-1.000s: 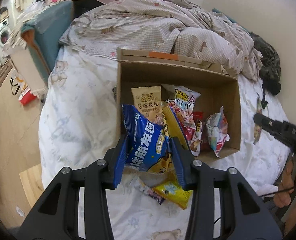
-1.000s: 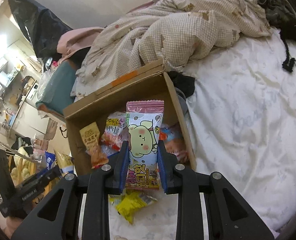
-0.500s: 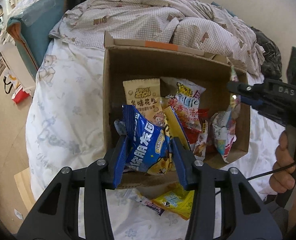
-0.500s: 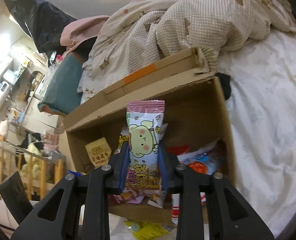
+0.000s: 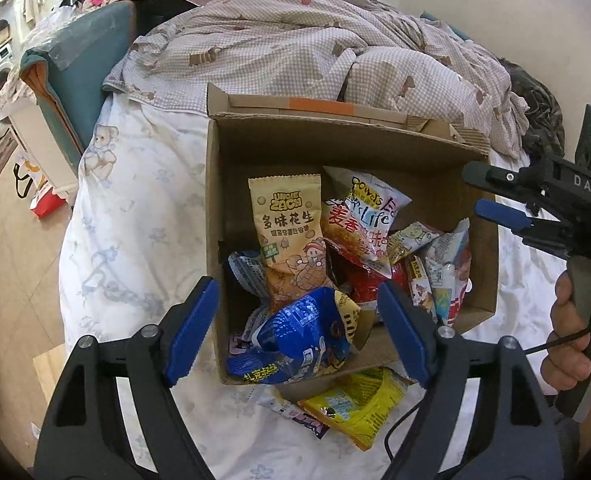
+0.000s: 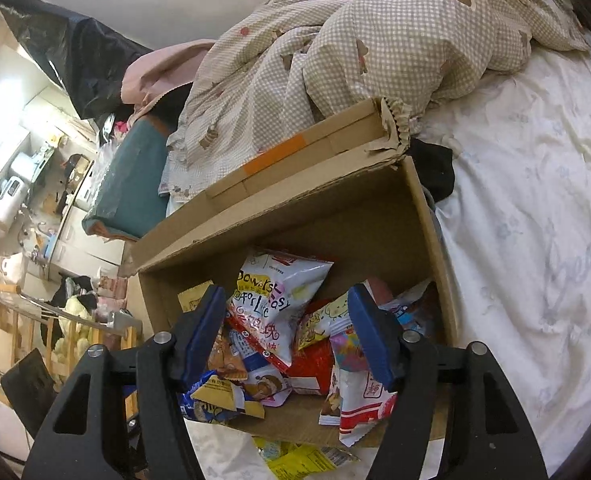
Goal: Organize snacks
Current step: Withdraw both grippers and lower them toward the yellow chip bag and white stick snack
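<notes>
Left wrist, claw [image 5: 295, 332] opening, box rim [image 5: 213, 240] between

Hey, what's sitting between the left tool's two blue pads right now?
In the left wrist view, the blue snack bag lies in the cardboard box between the opening left tool's pads, touching neither.

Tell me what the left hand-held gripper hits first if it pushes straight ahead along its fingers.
Most likely the blue snack bag lying in the cardboard box, right between the opening jaws of the left hand-held gripper. Depth is hard to judge through the fisheye.
</notes>
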### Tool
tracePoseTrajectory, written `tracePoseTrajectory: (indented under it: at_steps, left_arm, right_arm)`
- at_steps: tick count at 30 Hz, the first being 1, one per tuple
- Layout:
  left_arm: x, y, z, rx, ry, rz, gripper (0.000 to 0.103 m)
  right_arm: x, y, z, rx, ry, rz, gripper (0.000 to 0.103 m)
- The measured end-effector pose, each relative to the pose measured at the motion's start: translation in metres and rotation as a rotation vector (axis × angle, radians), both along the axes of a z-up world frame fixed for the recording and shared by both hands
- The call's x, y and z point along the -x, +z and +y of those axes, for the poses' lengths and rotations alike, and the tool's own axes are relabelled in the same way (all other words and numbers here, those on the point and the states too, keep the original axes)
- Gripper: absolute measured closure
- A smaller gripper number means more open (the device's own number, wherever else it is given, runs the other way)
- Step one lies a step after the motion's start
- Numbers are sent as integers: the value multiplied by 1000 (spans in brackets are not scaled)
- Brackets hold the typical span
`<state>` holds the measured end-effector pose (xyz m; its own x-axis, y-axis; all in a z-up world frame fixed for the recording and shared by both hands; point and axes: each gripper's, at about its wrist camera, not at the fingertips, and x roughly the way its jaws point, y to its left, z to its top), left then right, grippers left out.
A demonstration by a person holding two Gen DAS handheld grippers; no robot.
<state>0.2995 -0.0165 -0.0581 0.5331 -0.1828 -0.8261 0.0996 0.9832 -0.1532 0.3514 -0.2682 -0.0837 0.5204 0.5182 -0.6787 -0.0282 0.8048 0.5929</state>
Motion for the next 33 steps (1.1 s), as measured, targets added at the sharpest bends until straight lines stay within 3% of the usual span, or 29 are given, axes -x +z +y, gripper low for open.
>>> tracePoseTrajectory:
  at_steps: [6,20,30,33]
  left_arm:
    - [-1,10,20,38,72,-40,24]
    - [12,14,41,63,134,-24,24]
    - [34,18,57,53,168,-7,24]
    - [41,15,63,64,186,14,24]
  right_arm:
    - [6,5,2,8,19,-16,36]
    - [49,6,9,43,39,14,36]
    - [102,-34,17,24,25,155,35]
    - [112,-53,24,1,15,224,29]
